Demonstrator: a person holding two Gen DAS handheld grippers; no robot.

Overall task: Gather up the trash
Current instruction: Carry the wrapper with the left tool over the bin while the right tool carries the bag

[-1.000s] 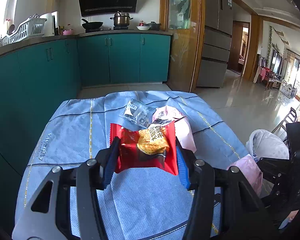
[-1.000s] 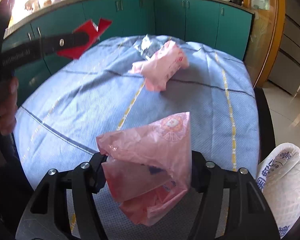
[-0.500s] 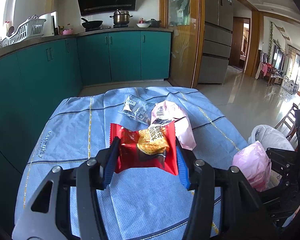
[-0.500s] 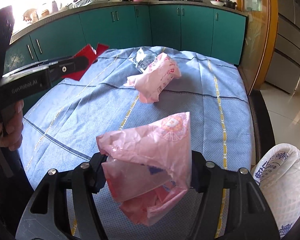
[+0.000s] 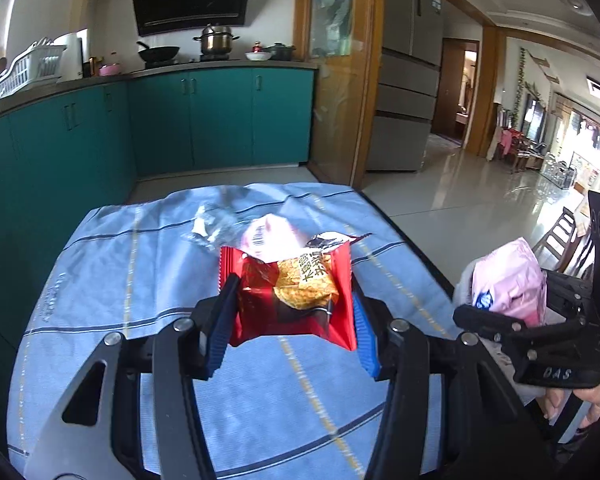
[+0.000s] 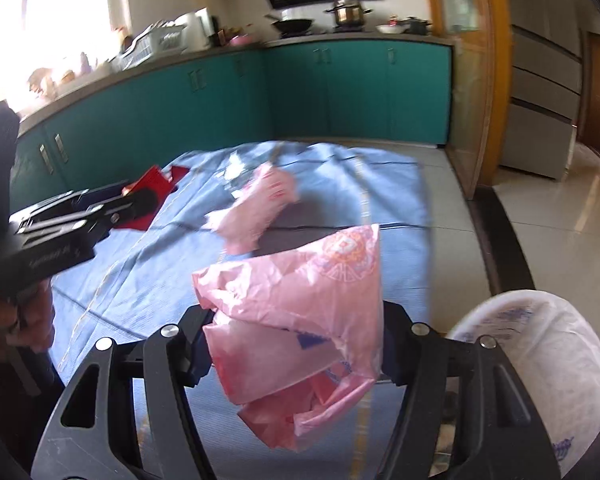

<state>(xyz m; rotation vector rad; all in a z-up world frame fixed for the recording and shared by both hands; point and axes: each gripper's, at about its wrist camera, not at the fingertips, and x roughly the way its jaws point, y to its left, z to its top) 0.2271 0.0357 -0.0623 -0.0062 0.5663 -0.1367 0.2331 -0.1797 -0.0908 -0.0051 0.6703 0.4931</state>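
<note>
My left gripper (image 5: 290, 322) is shut on a red snack wrapper (image 5: 292, 294) with a yellow picture, held above the blue tablecloth (image 5: 100, 272). My right gripper (image 6: 296, 346) is shut on a crumpled pink plastic bag (image 6: 300, 320); the same bag (image 5: 508, 280) and gripper show at the right edge of the left wrist view. On the cloth farther back lie another pink bag (image 6: 260, 204) and a clear crinkled wrapper (image 5: 210, 226). A bin lined with a white bag (image 6: 540, 364) stands beside the table at the lower right, close to my right gripper.
Teal kitchen cabinets (image 5: 220, 120) run along the back and left, with a pot and pans on the counter. A grey fridge (image 5: 408, 92) and a wooden-framed glass door stand at the right. Tiled floor (image 5: 460, 192) stretches right of the table. A person's fingers (image 5: 556, 404) grip the right handle.
Both grippers have pulled back and risen, each keeping its grip. The right one swung toward the white-lined bin and rolled a little; in the left view it now shows higher and closer.
</note>
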